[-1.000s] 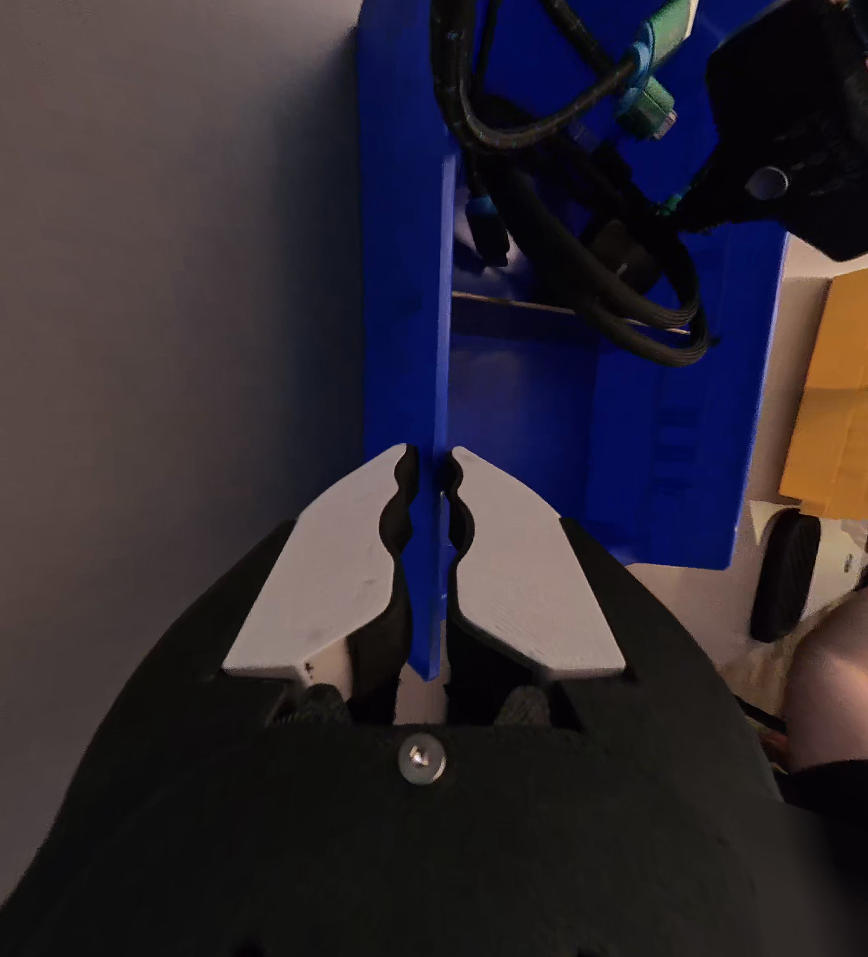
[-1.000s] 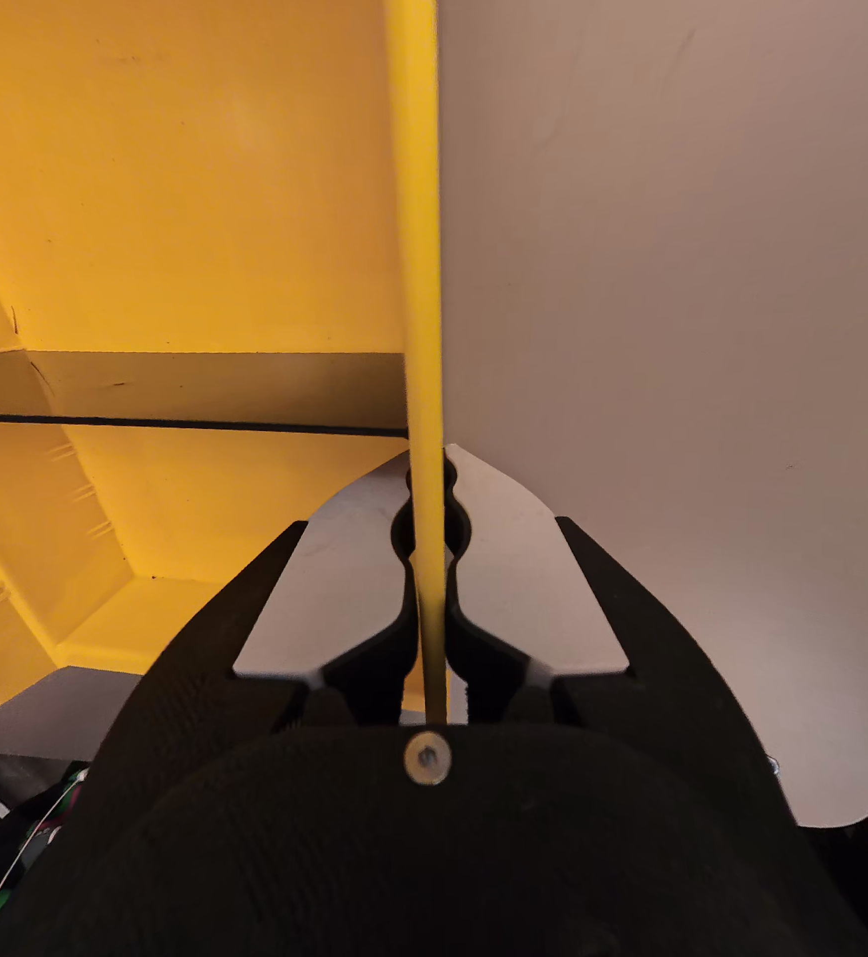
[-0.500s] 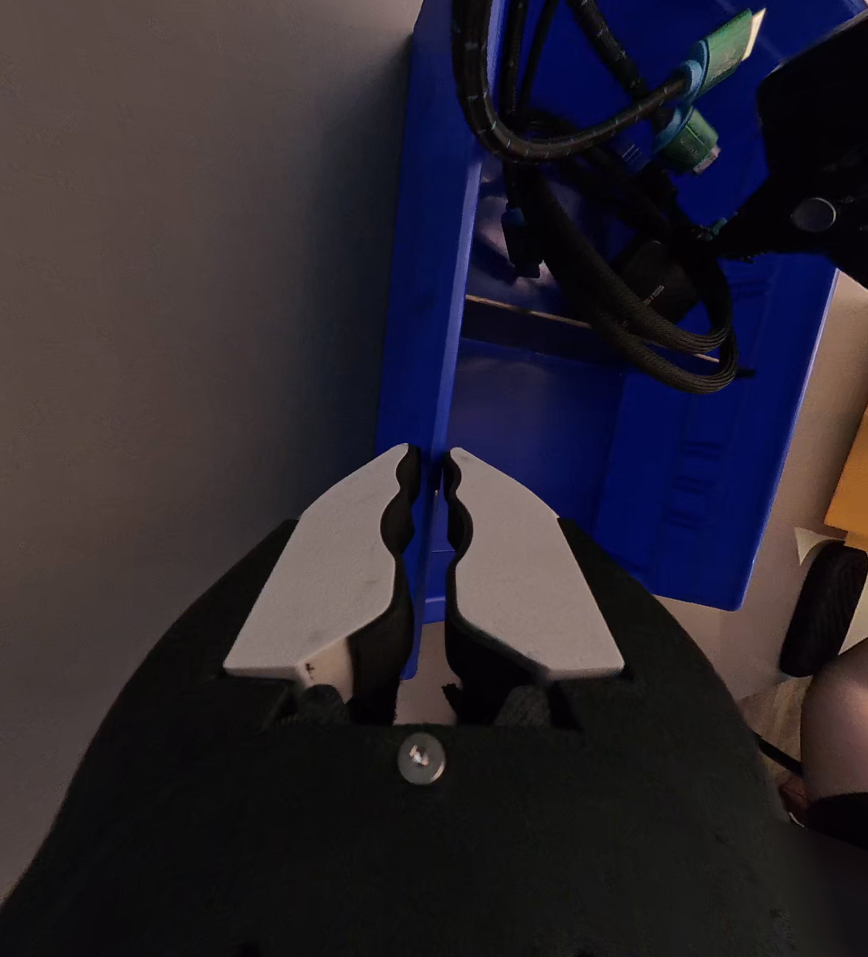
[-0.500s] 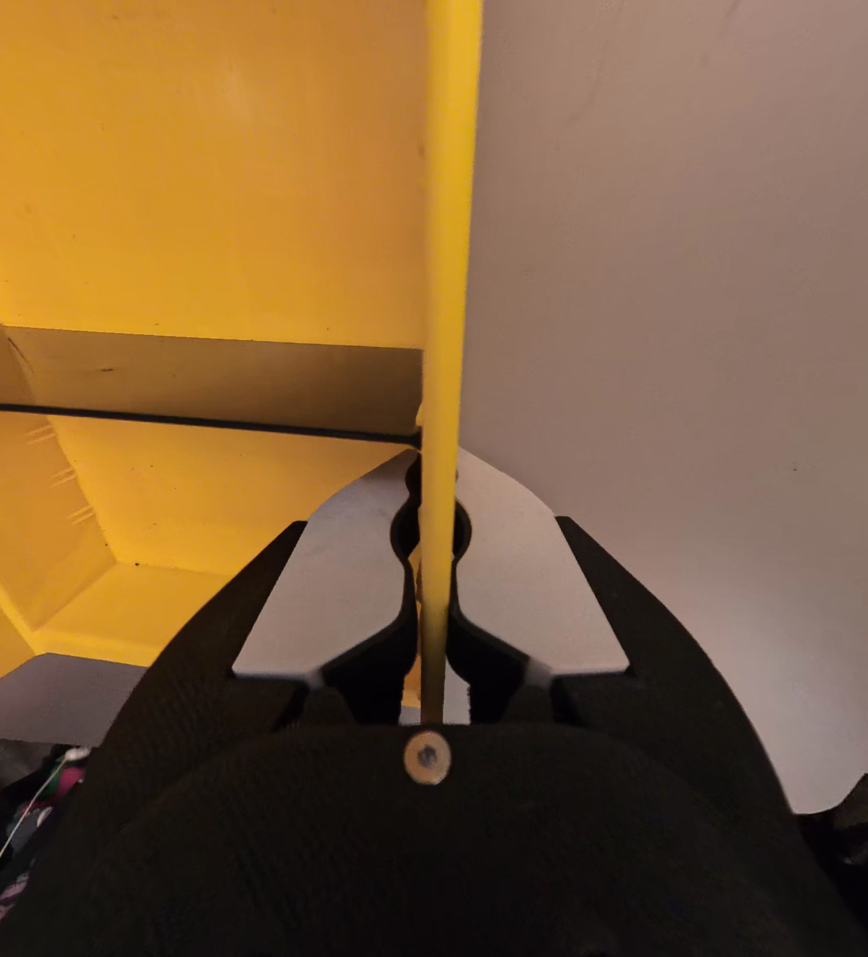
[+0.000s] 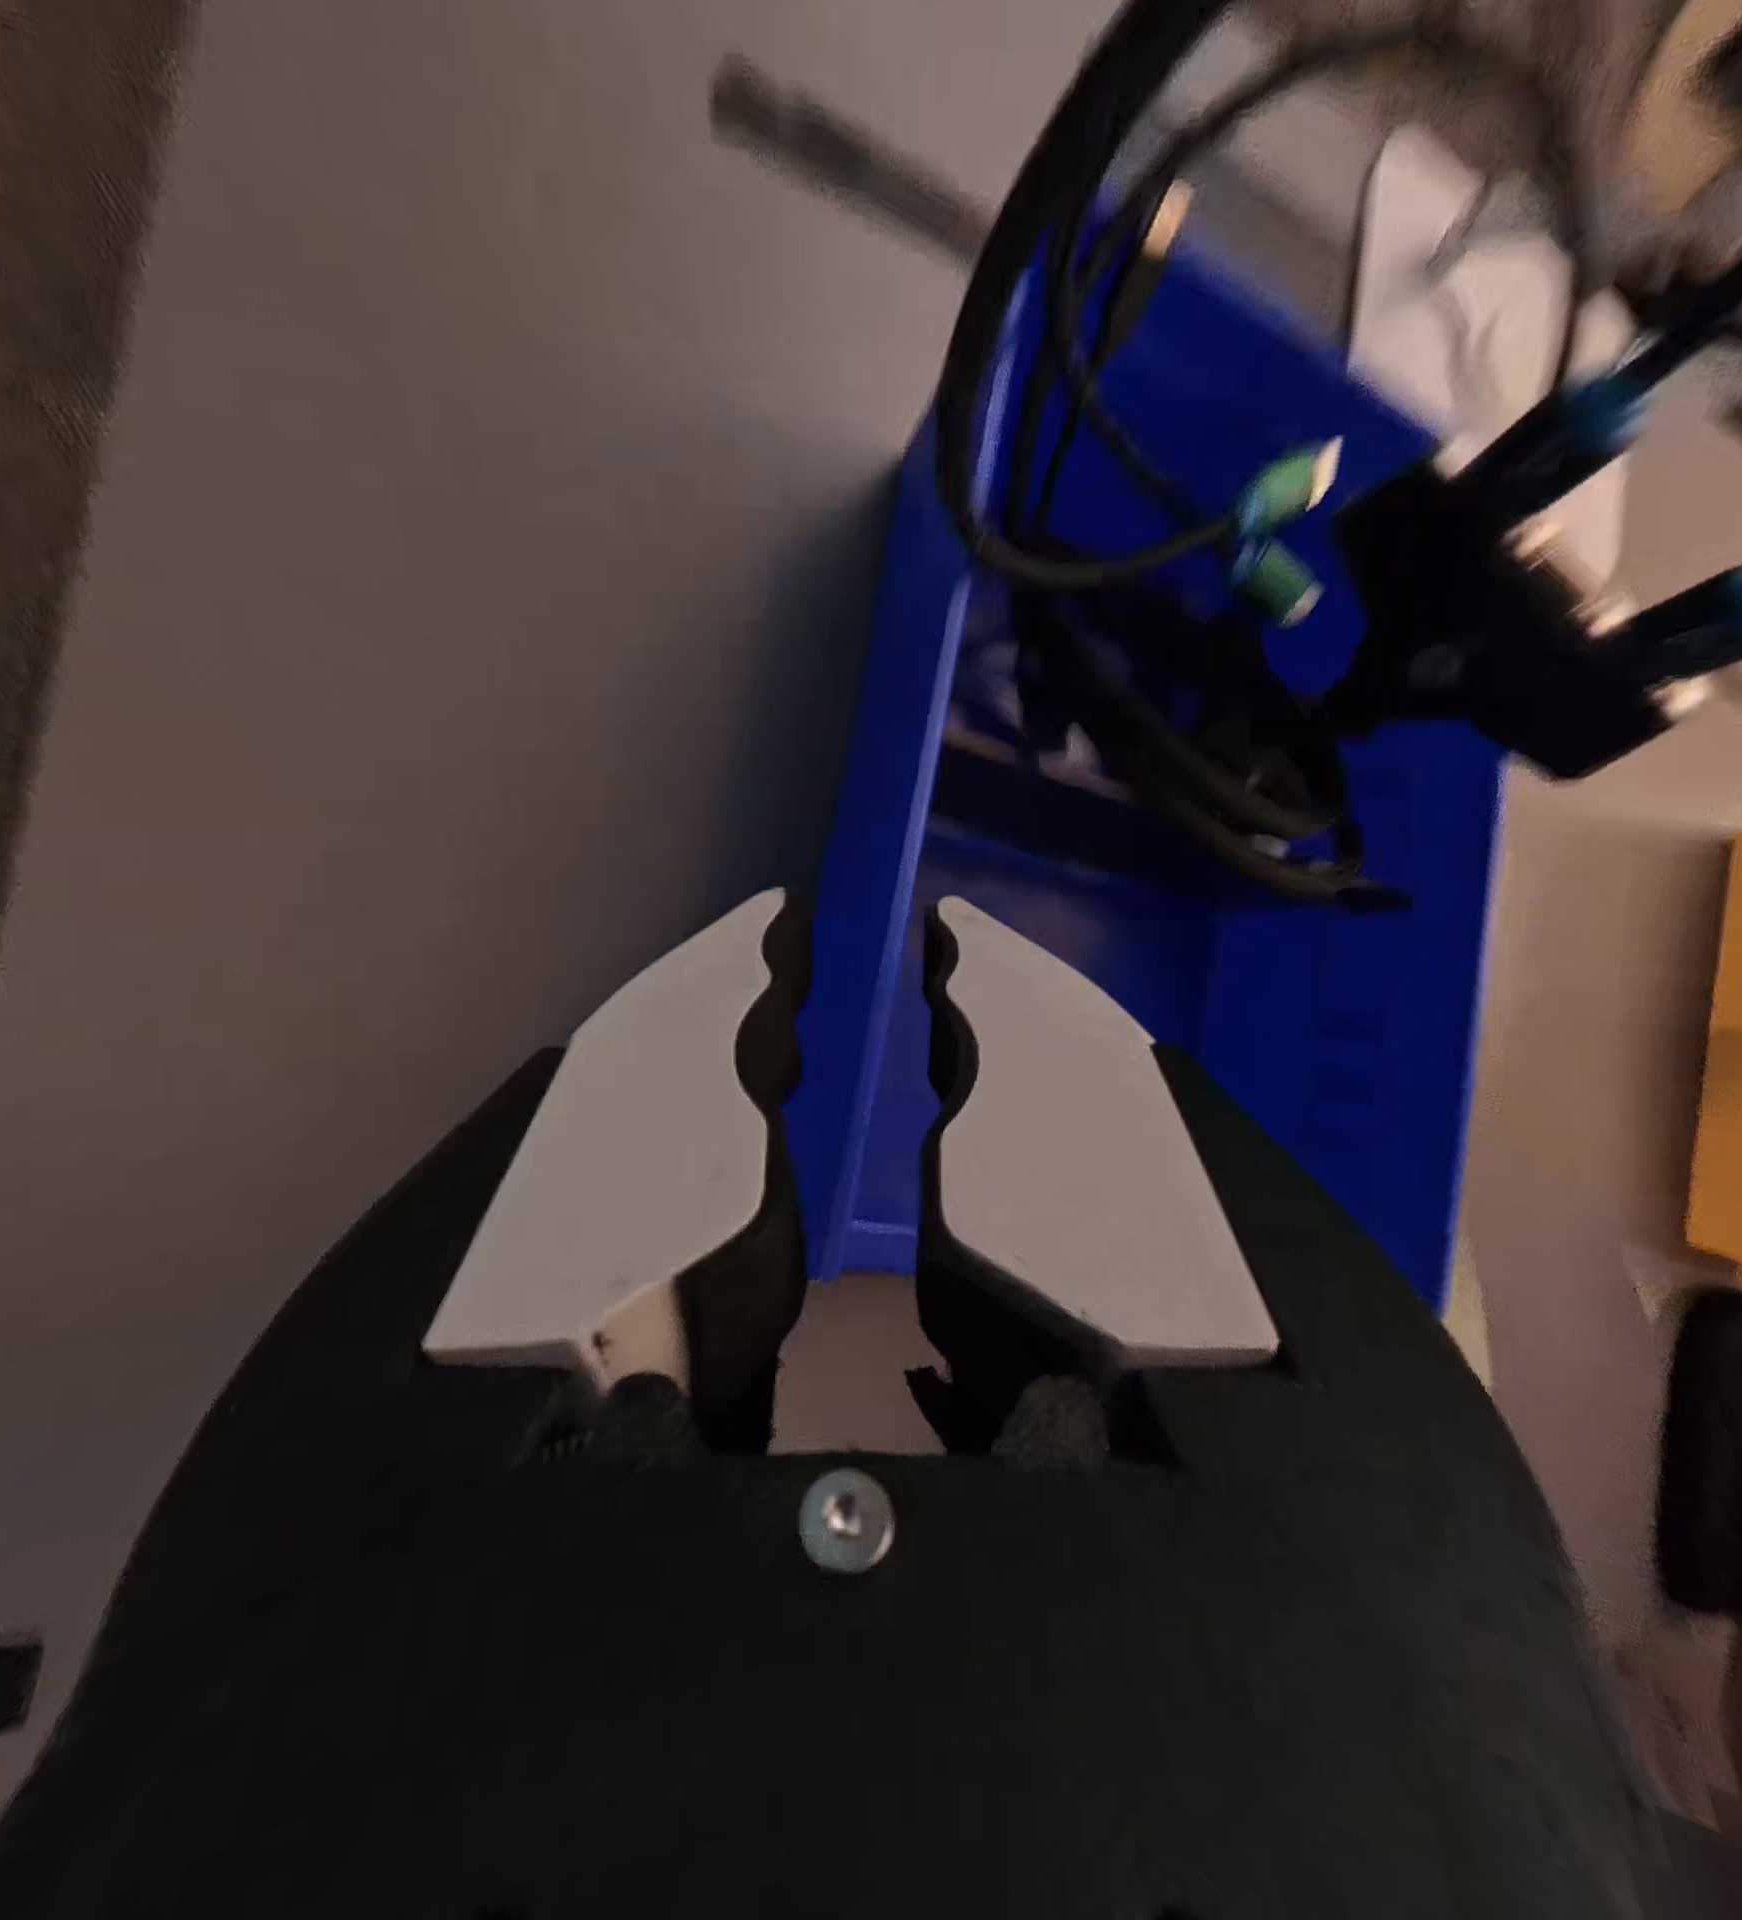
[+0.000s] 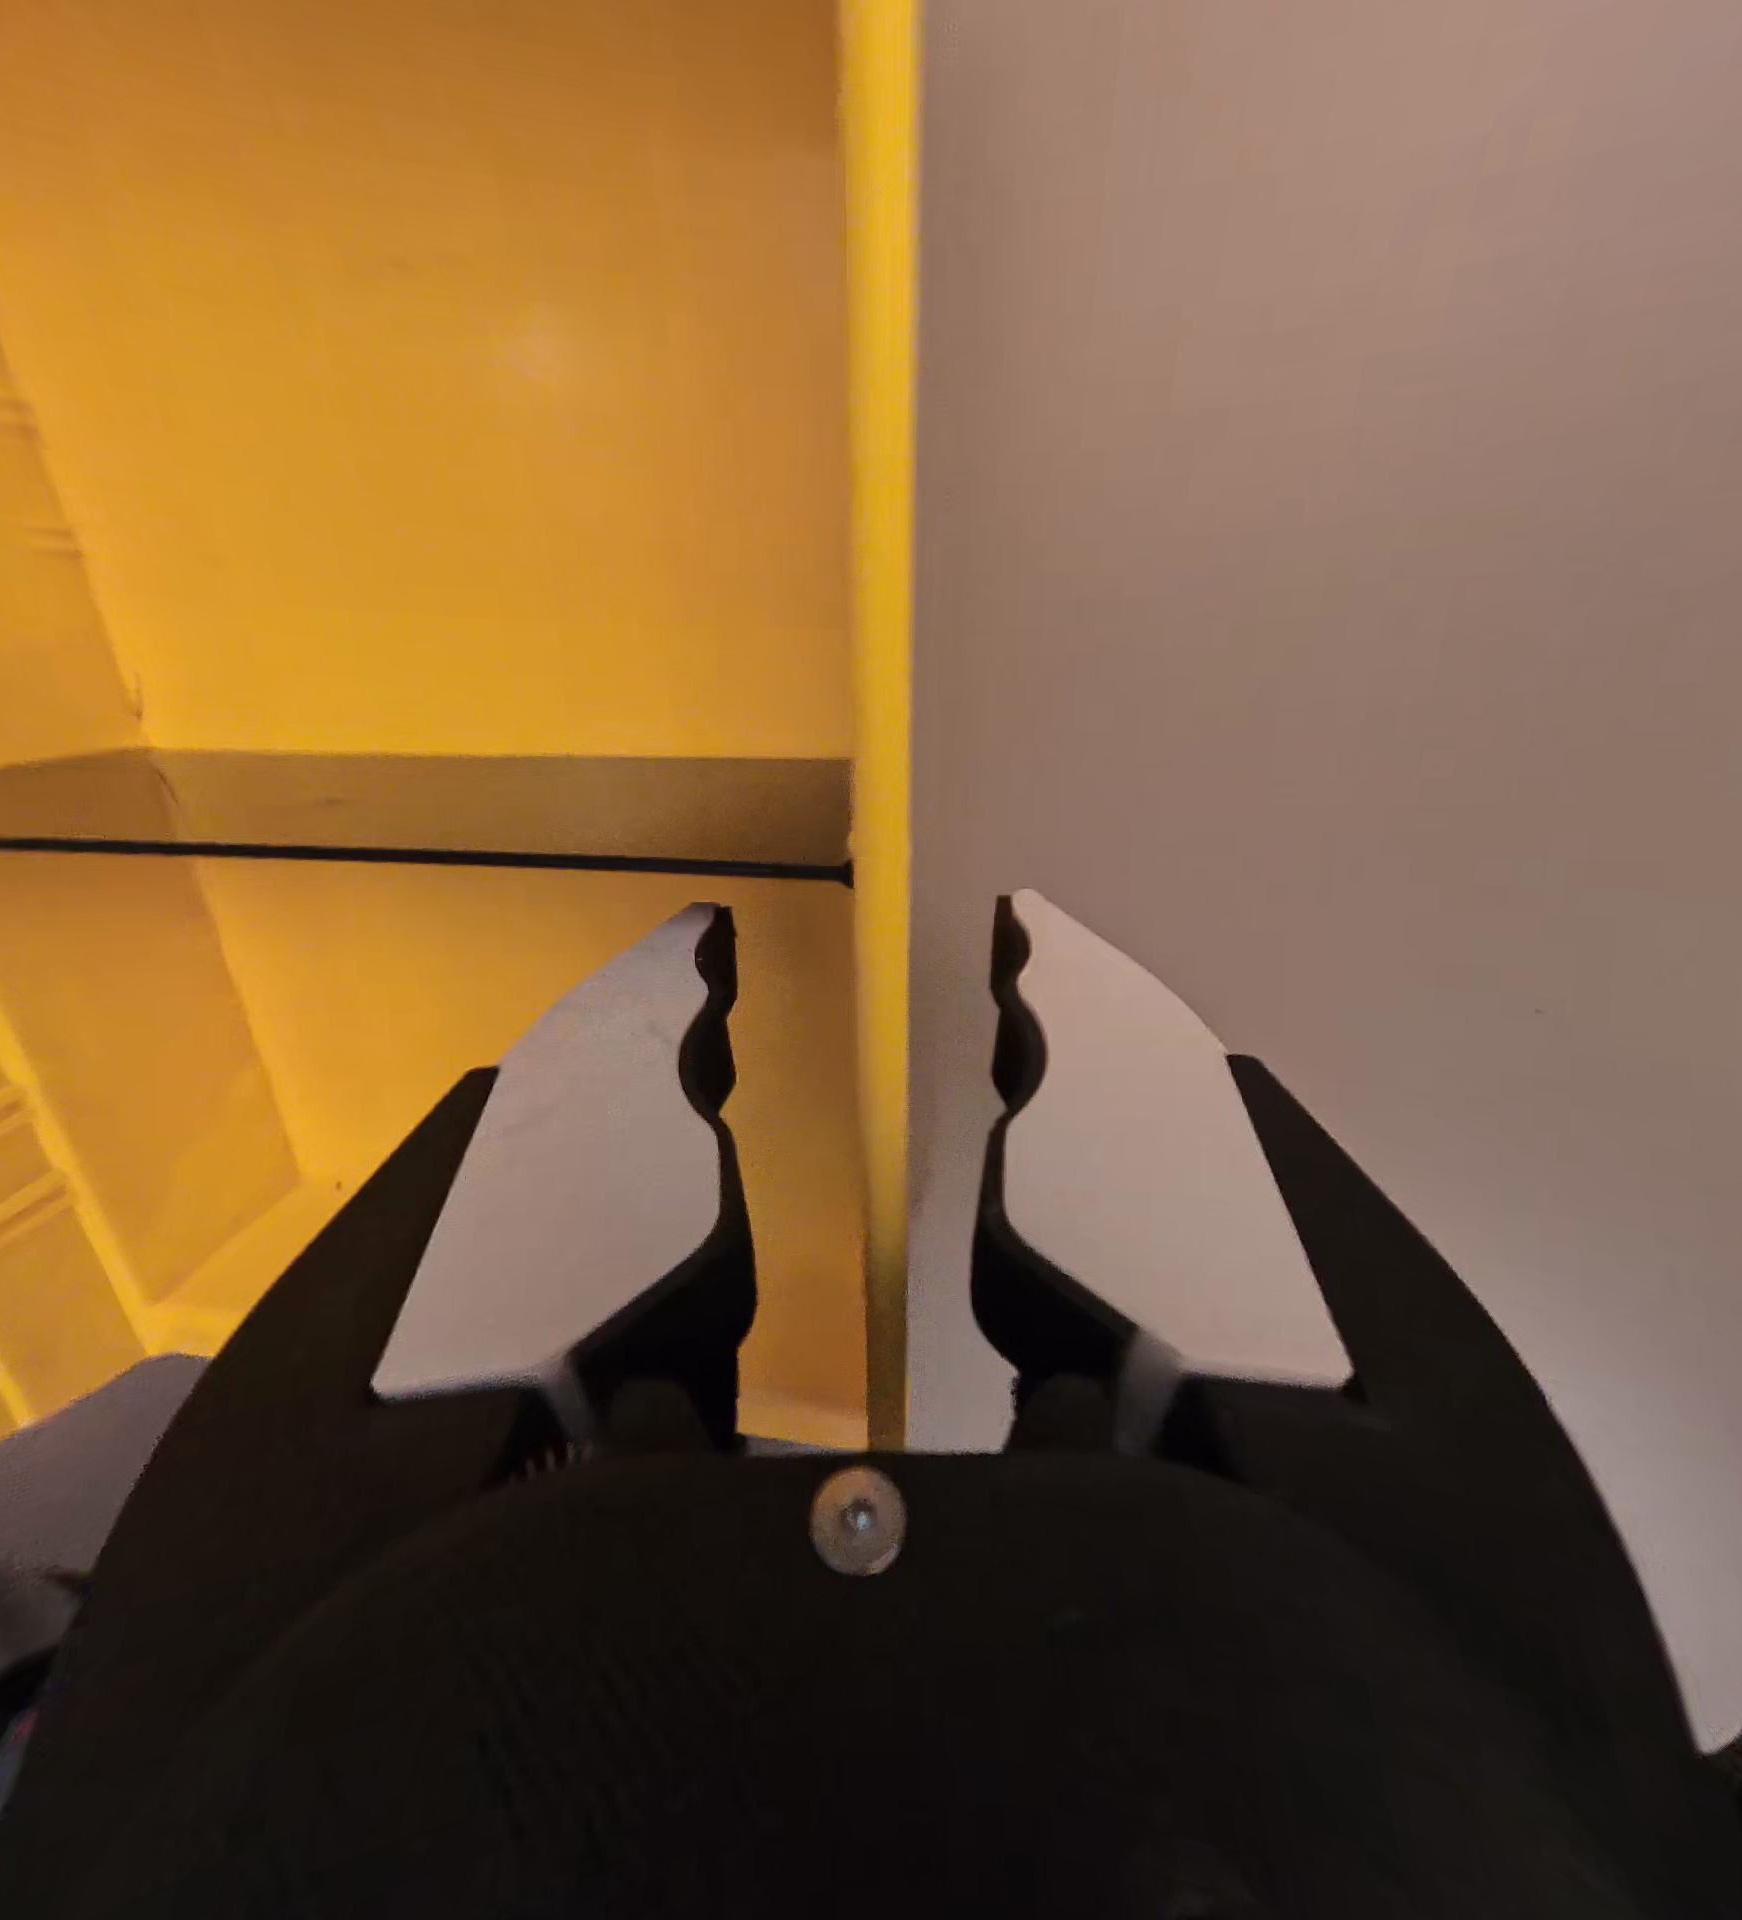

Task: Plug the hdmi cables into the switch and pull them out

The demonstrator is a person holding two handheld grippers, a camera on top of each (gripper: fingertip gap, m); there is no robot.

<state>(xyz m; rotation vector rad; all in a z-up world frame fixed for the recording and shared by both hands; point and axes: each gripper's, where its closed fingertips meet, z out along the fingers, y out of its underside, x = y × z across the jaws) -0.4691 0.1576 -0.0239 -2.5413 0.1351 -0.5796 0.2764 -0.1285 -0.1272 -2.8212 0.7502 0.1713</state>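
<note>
Both tools have let go since the earlier frames; the left tool (image 5: pixel 859 914) now straddles the blue bin (image 5: pixel 1350 1049) wall, released; the right tool (image 6: pixel 859 906) gapes around the yellow bin (image 6: pixel 882 520) rim; bare surface (image 6: pixel 1366 520) lies rightward; cables (image 5: pixel 1137 582) and switch (image 5: pixel 1490 634) lie in the blue bin's far end.

Smooth blue plastic bin (image 5: pixel 1366 1091), glossy yellow plastic bin (image 6: pixel 431 416), matt white tabletop (image 6: pixel 1366 520)

Black textured gripper bodies, pale grey scalloped jaws, silver screw (image 5: pixel 846 1537).

blue bin (image 5: pixel 1366 1039) and yellow bin (image 6: pixel 431 416) on a seemingly pale table (image 6: pixel 1366 520).
</note>
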